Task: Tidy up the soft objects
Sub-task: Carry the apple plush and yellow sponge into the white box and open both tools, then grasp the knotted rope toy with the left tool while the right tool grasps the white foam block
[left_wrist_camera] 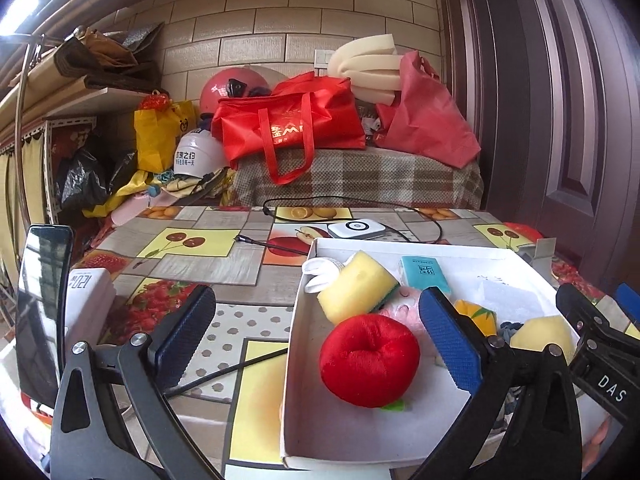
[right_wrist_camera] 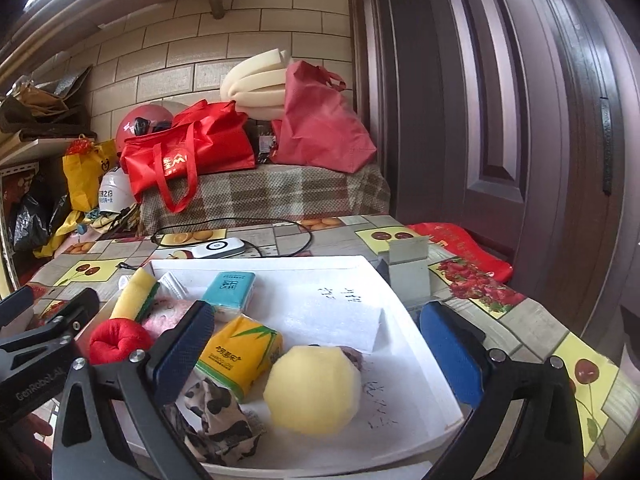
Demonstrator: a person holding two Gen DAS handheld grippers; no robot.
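Both tongs released, empty: left gripper (left_wrist_camera: 316, 340), right gripper (right_wrist_camera: 320, 356). Soft items lie in white tray (right_wrist_camera: 408, 320), frame centre. Next, likely: choose remaining item.

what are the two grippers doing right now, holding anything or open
left gripper: open, holding nothing, above the red plush apple.
right gripper: open, holding nothing, above the pale yellow foam ball.

Left gripper (left_wrist_camera: 316, 340): black angular frame, silver screws, blue textured pads. Right gripper (right_wrist_camera: 320, 352): same build; beside white tray (left_wrist_camera: 296, 380) its body reads "DAS", left's "GenRoboLAI".
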